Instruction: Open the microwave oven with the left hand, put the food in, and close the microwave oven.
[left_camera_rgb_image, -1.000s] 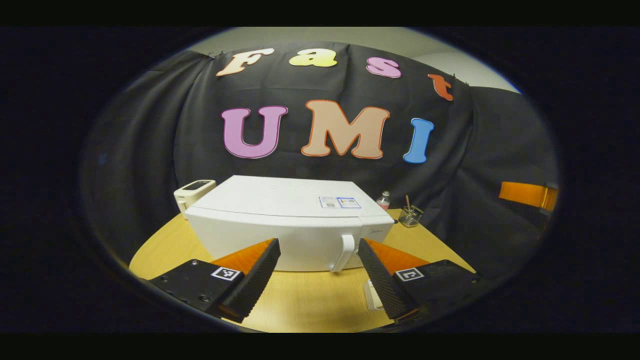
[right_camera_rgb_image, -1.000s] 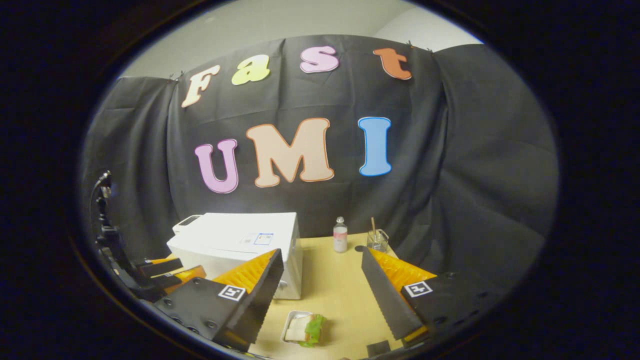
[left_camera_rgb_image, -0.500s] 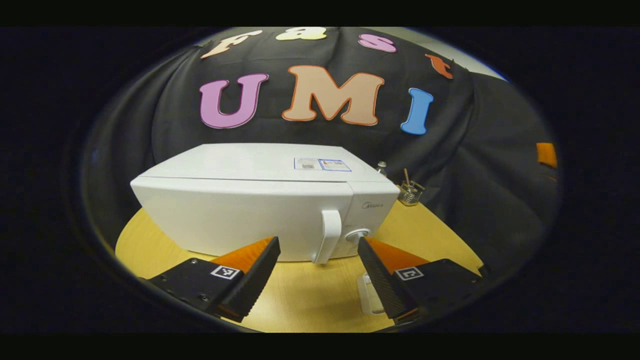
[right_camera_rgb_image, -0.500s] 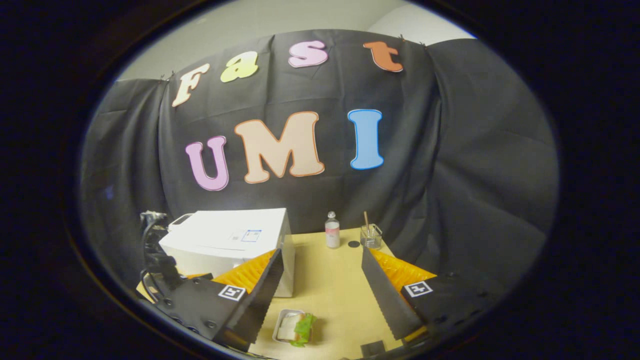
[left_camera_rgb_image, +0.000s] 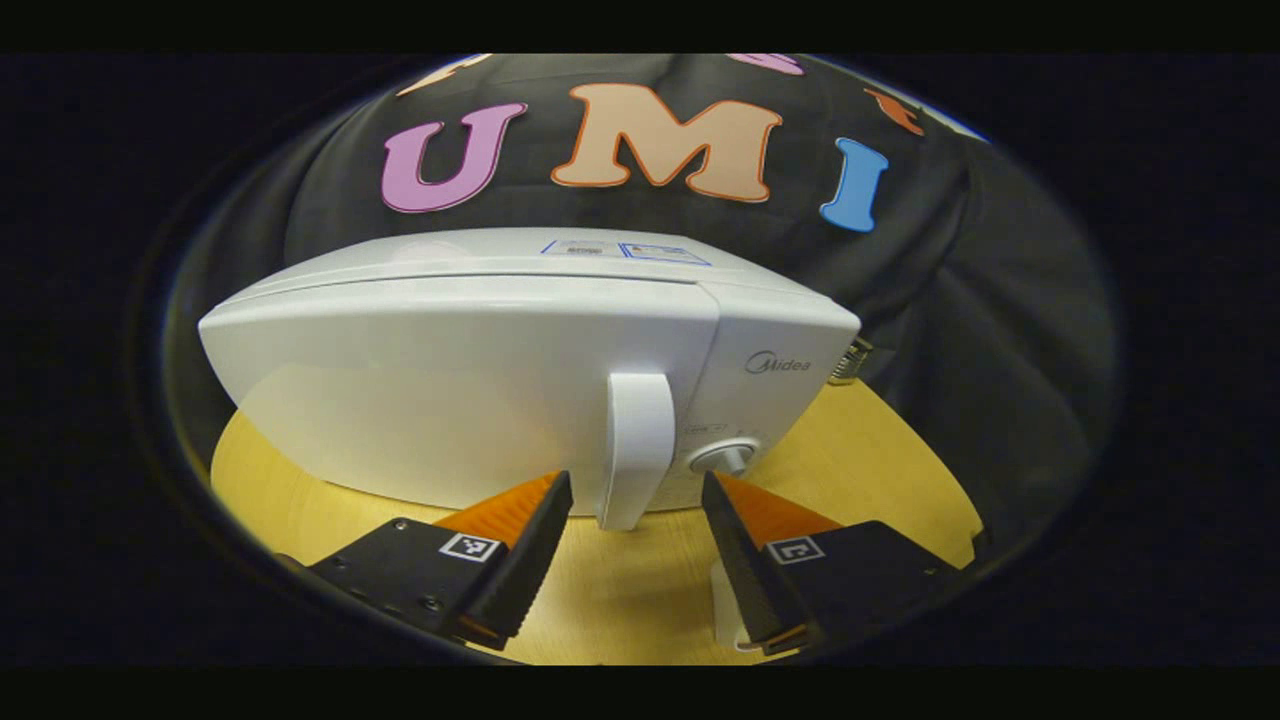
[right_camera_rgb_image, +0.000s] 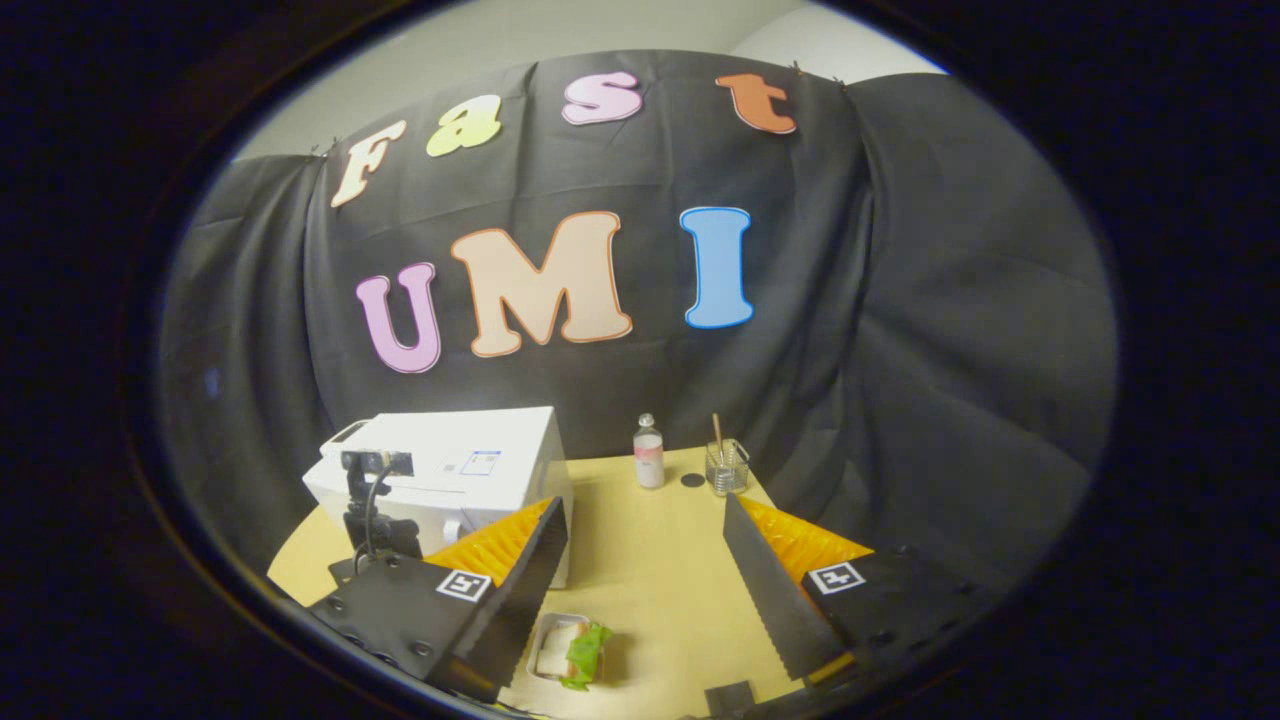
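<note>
In the left gripper view the white box-shaped microwave oven (left_camera_rgb_image: 480, 370) stands on the round light-wood table (left_camera_rgb_image: 860, 470), its door closed and flush with the front. The upright white door handle (left_camera_rgb_image: 632, 450) sits right of the door's middle, and just right of it is a round silver dial (left_camera_rgb_image: 722, 458). The left gripper (left_camera_rgb_image: 634, 545) is held in front of the handle with its jaws released and wide apart; the handle's lower end shows in the gap between the two black ribbed fingers (left_camera_rgb_image: 520, 560), touching neither. A small white object on the table, partly hidden by the right-hand finger, is too covered to tell.

In the right gripper view the right gripper (right_camera_rgb_image: 645, 590) hovers above the table (right_camera_rgb_image: 650, 560) with its jaws also spread and grasping nothing. Below them, near the table's front edge, lies the food: a sandwich with green lettuce in a shallow white tray (right_camera_rgb_image: 567, 650), close beside the left-hand finger (right_camera_rgb_image: 520, 590), apart from the microwave oven (right_camera_rgb_image: 470, 470) behind. A black device on a stalk with a cable (right_camera_rgb_image: 372, 500) stands in front of the oven. Farther back on the table are a small clear bottle with a pink label (right_camera_rgb_image: 648, 455), a dark round spot (right_camera_rgb_image: 692, 480) and a clear glass holding a stick (right_camera_rgb_image: 725, 465)
</note>
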